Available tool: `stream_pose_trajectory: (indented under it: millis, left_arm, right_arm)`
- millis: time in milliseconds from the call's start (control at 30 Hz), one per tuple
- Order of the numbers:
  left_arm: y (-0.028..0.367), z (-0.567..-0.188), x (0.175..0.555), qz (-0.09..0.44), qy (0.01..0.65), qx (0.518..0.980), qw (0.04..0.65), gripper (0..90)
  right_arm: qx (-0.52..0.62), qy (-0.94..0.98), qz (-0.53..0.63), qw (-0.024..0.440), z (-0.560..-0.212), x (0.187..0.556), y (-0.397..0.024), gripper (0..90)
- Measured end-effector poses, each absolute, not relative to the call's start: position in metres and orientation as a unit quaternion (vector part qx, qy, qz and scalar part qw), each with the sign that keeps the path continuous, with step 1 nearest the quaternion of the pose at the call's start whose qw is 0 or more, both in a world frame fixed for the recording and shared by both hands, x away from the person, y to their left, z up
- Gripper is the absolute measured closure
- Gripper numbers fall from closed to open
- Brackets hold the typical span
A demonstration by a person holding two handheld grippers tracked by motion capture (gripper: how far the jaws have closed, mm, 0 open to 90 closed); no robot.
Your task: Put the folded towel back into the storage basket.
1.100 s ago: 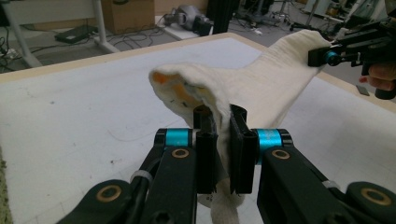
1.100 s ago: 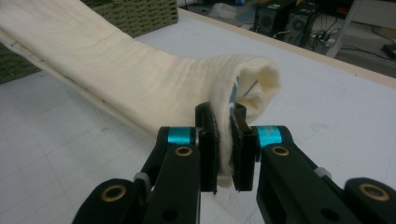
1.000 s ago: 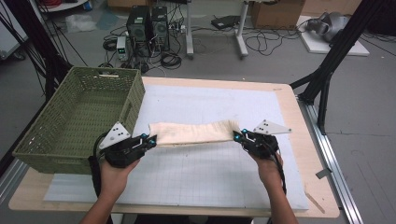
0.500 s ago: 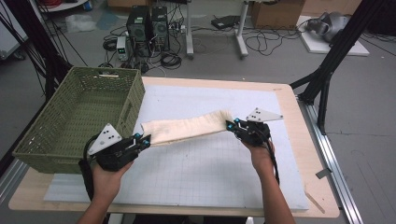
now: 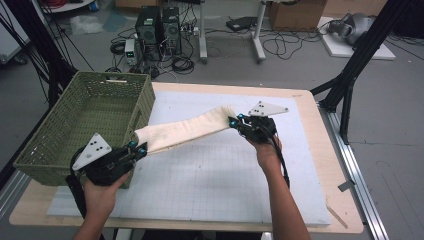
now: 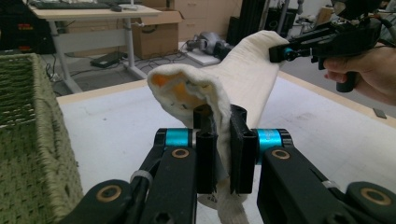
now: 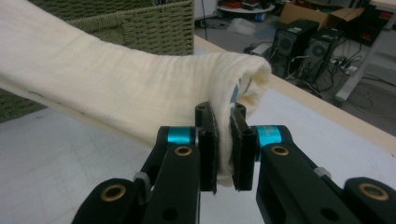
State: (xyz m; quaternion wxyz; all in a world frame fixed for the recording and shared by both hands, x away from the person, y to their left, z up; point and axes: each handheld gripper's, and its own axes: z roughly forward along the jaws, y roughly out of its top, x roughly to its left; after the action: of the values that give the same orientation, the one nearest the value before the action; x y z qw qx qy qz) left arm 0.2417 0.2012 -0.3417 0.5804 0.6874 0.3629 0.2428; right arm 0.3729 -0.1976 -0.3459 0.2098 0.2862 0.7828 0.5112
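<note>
Surface: we work over a white gridded mat [image 5: 210, 175] beside a green wicker basket [image 5: 85, 120].
Cloth: cream folded cloth [image 5: 185, 131] hangs stretched above the mat.
Grip: our left gripper [image 5: 136, 148] and right gripper [image 5: 235, 120] each clench one end.
Risk: we judge uneven pulling could slip an end free.

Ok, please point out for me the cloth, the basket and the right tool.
cloth [image 5: 185, 131]: high view, on the middle of its stretched length.
basket [image 5: 145, 102]: high view, on its woven right wall.
right tool [image 5: 233, 121]: high view, at the tips of its jaws, where they pinch the cloth's end.
</note>
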Motion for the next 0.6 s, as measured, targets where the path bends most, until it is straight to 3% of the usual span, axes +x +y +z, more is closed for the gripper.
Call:
stream_pose_trajectory:
  millis: [600]
  left_arm:
    - [0.243,-0.328,0.229,0.276,0.376,0.662,0.586,82.8]
  right_arm:
    - [0.241,0.79,0.522,0.21,-0.316,0.4,-0.143,84.0]
